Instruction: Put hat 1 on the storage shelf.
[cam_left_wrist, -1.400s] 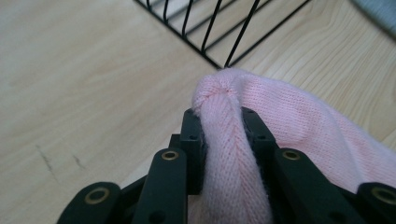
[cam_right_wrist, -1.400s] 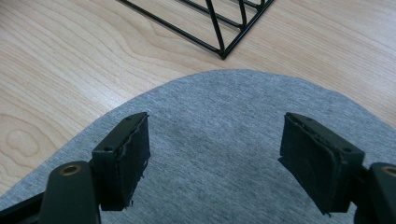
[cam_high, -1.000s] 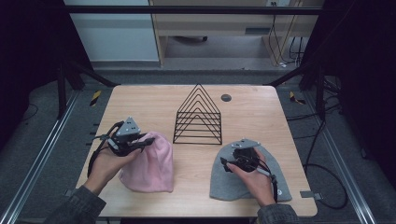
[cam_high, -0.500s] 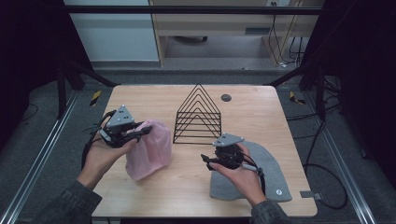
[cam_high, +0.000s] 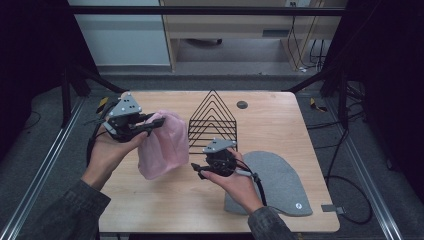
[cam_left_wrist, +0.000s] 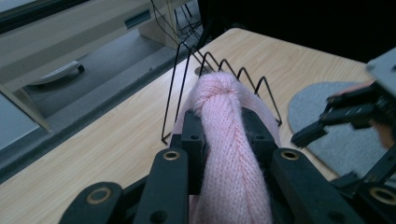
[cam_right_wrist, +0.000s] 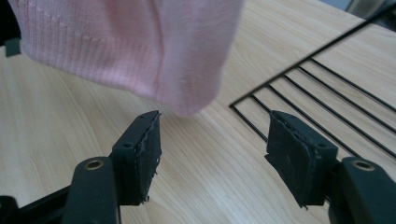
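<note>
A: What has moved since a moment ago?
B: The left claw (cam_high: 150, 127) has raised the pink knit hat (cam_high: 165, 145) higher; the right claw (cam_high: 197, 170) has come toward its hanging edge.

A: Their grips?
B: Left clamped on a bunched fold; right wide apart, holding nothing. The grey hat (cam_high: 280, 185) lies on the worktop (cam_high: 280, 120) beside the wire rack (cam_high: 214, 120).

Wooden table (cam_high: 280, 130), black wire rack (cam_high: 214, 120) standing, grey hat (cam_high: 277, 182) lying flat
</note>
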